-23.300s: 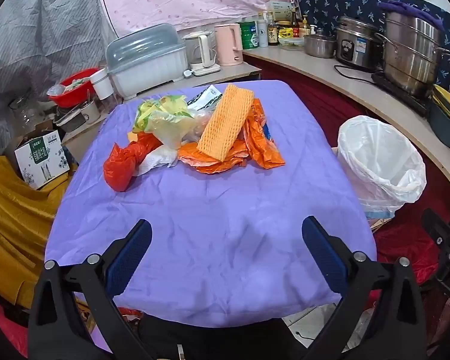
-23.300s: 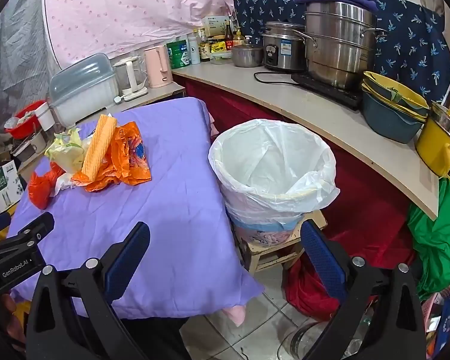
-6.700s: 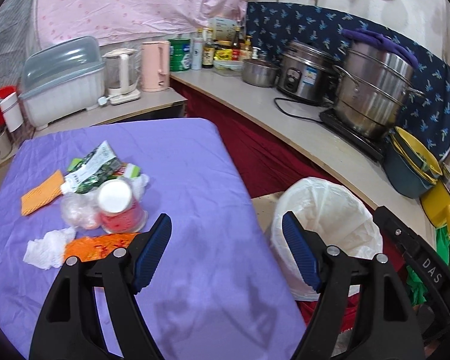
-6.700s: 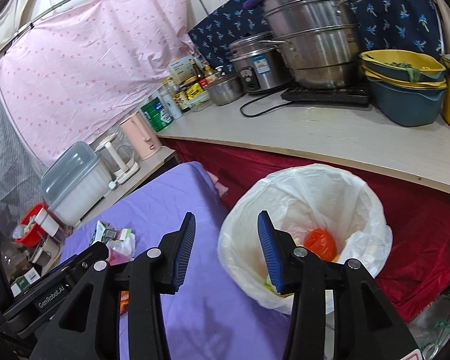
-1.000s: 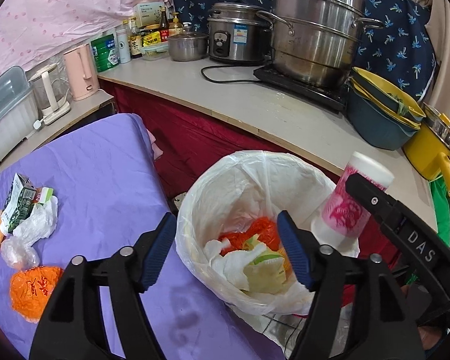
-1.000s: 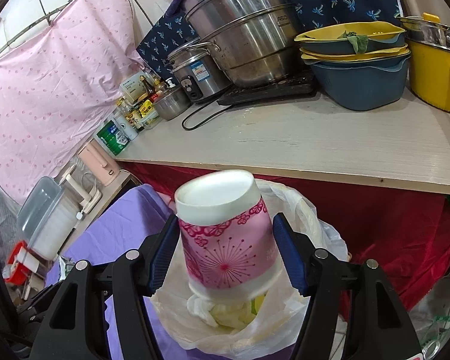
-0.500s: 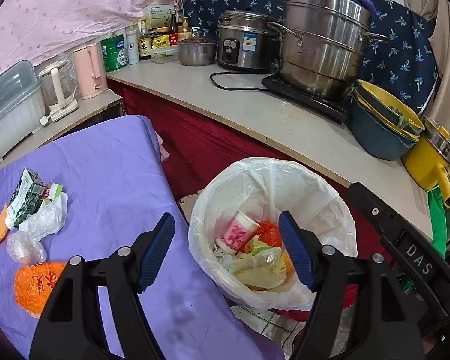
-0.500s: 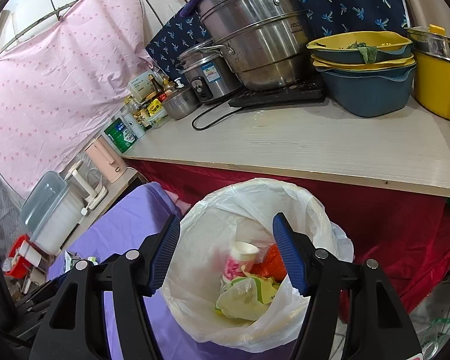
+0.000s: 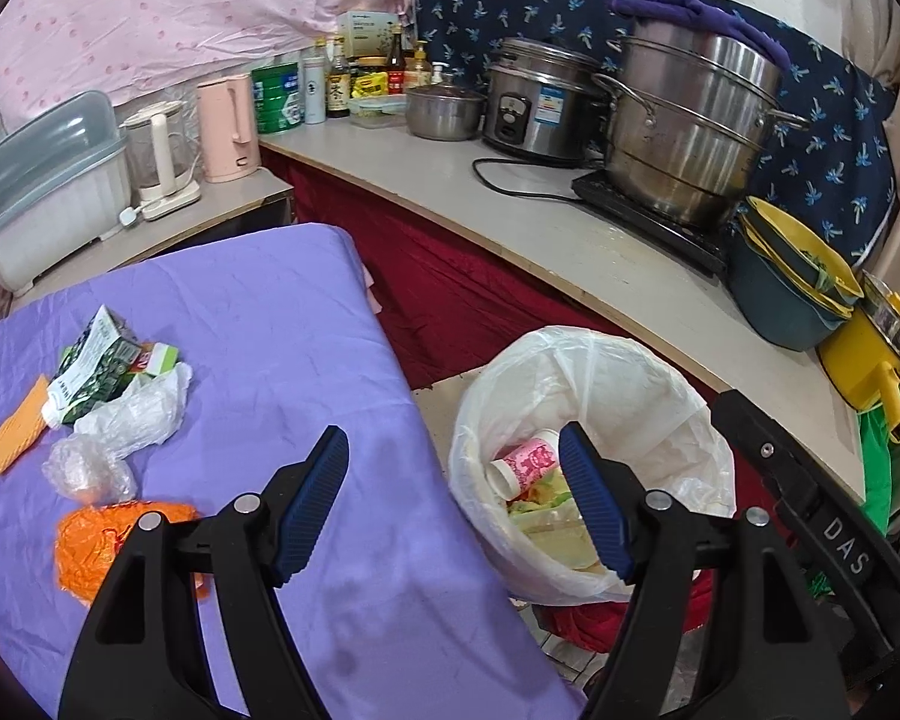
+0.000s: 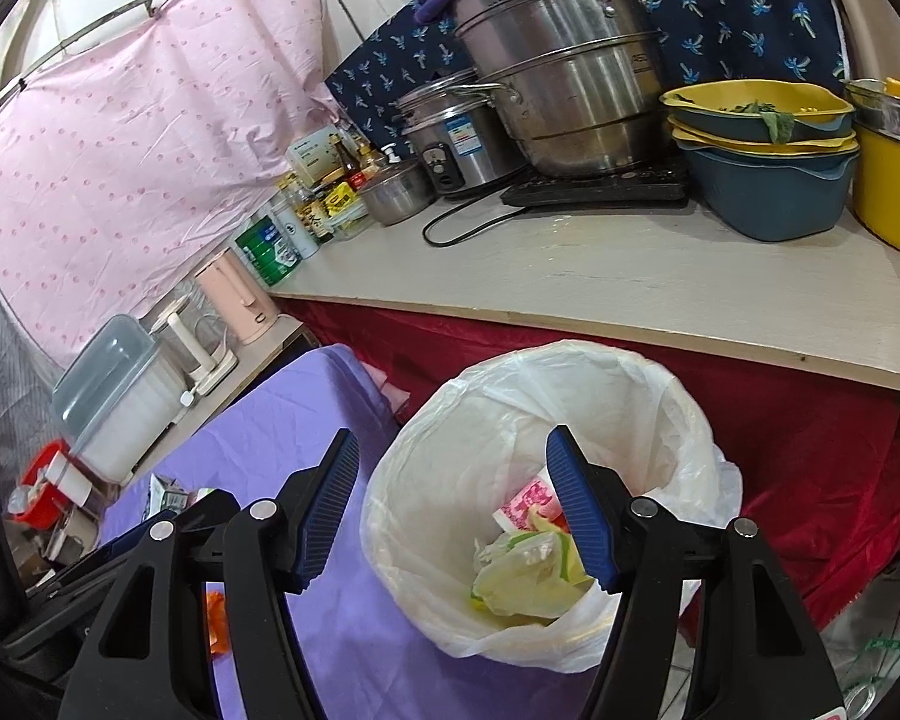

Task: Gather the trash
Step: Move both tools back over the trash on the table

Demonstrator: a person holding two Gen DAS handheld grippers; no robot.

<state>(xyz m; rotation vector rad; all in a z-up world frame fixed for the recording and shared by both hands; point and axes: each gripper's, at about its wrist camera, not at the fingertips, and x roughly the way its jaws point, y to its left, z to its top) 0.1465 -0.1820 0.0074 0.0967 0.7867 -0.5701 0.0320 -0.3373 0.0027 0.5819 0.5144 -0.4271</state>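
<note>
Both tongs are released and empty – the right tongs (image 10: 453, 504) above the white-lined bin (image 10: 684, 414), where the pink cup (image 9: 525, 462) lies on other trash, the left tongs (image 9: 453, 501) near the purple tabletop (image 9: 282, 312) edge – with wrappers (image 9: 120, 414) left of them.

Both wrist views downward, sharing bin (image 9: 594, 360)
</note>
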